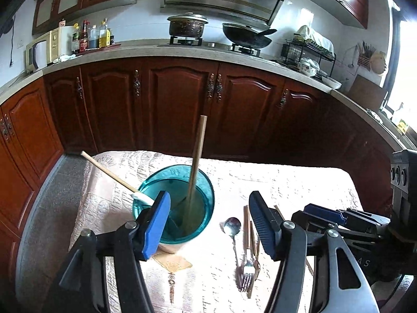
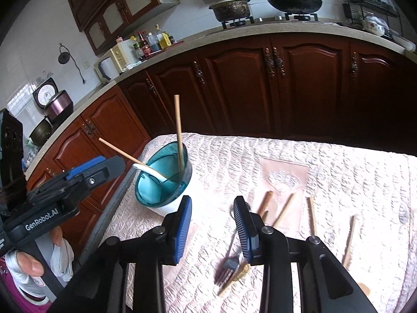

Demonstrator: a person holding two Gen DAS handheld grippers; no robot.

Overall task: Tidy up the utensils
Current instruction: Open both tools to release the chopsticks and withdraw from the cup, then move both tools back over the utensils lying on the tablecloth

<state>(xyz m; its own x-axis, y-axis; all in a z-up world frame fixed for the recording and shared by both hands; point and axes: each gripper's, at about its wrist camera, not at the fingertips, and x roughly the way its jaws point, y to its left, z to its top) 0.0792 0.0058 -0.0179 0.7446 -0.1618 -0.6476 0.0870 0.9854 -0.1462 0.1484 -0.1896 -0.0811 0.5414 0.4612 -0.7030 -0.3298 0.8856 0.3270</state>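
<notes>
A teal utensil cup (image 1: 179,203) stands on the quilted pink tablecloth (image 1: 299,182). In it a wooden chopstick (image 1: 196,161) stands upright and a white spoon with a wooden handle (image 1: 112,174) leans out to the left. My left gripper (image 1: 208,194) is open just in front of the cup, with nothing between its fingers. To the right of the cup lie a metal spoon (image 1: 232,228), a fork (image 1: 246,274) and brown chopsticks (image 1: 246,227). My right gripper (image 2: 212,199) is open and empty above the fork (image 2: 226,268). Several more chopsticks (image 2: 312,215) are scattered to its right.
The table's left edge (image 2: 122,193) drops to a grey floor beside dark red cabinets (image 1: 179,104). The counter behind carries a pot (image 1: 186,26), a wok (image 1: 247,36), bottles and a dish rack. A gloved hand (image 2: 31,260) holds the left gripper at lower left.
</notes>
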